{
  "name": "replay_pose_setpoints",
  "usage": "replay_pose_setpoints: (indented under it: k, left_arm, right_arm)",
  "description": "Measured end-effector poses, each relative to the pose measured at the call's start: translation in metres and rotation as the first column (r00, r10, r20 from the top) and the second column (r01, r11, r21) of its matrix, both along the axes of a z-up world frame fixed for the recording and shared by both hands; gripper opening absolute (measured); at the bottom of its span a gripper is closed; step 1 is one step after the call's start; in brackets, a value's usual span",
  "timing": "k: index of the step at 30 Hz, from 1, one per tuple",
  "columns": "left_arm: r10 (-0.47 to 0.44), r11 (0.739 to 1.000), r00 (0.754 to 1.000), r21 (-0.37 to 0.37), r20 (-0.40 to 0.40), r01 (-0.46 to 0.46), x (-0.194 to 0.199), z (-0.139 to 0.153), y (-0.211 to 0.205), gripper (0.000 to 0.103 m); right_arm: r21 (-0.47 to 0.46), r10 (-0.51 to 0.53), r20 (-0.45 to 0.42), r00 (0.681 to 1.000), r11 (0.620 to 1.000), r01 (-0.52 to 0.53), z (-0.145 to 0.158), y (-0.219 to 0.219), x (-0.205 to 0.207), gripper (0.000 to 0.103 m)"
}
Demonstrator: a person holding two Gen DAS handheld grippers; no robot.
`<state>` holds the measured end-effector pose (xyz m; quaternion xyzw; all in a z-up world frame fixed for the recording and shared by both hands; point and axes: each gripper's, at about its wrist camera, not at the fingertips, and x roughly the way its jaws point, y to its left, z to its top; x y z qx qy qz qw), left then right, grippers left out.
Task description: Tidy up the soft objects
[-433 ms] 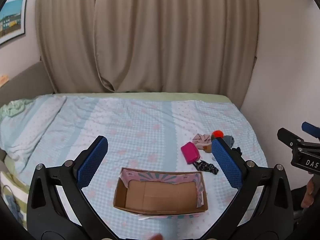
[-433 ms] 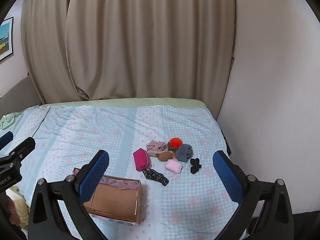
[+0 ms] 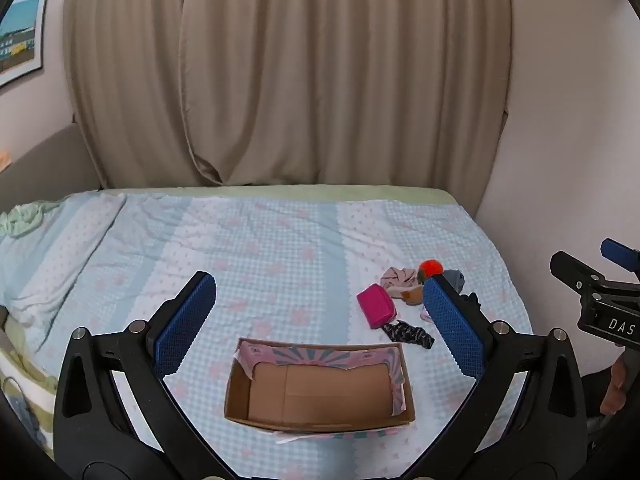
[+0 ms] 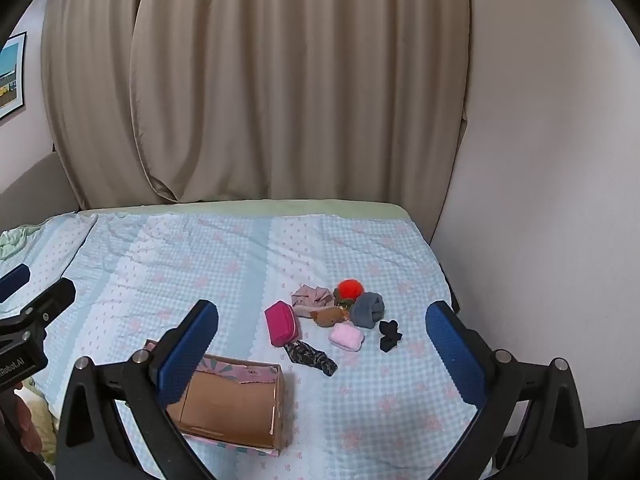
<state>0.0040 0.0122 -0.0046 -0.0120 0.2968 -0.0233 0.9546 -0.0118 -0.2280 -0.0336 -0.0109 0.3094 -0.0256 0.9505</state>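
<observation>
Cardboard box point(image 3: 320, 390) lies crosswise, opening up

You face a bed point(image 3: 280, 240) under a pale blue checked cover, beige curtains point(image 3: 320, 80) behind, white walls point(image 4: 540, 160), framed picture point(image 3: 20, 36) at left.

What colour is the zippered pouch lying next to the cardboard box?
Bright magenta pink zippered pouch; it shows best in the right wrist view.

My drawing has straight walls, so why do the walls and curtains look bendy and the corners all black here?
Both wrist views use fisheye lenses: in the left wrist view the curtain bows outward; in the right wrist view the wall curves; black corners are the lens rim. Lighting is soft, nothing blurred.
</observation>
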Motion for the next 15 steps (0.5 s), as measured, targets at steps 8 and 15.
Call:
replay_pose_setpoints:
  k: [8,15]
  left_arm:
    - [-0.001,1.000,1.000,0.010,0.003,0.001,0.002,-0.006,-0.008,0.103]
    - [-0.013,1.000,1.000,0.011,-0.004,0.013,0.005,-0.007,-0.012,0.103]
  right_arm:
    - [0.015,-0.012,-0.003,1.000,1.000,0.012,-0.005,-0.006,0.010,0.103]
    - [0.008,-0.008,0.007,1.000,1.000,0.008,-0.003,-0.006,0.013,0.103]
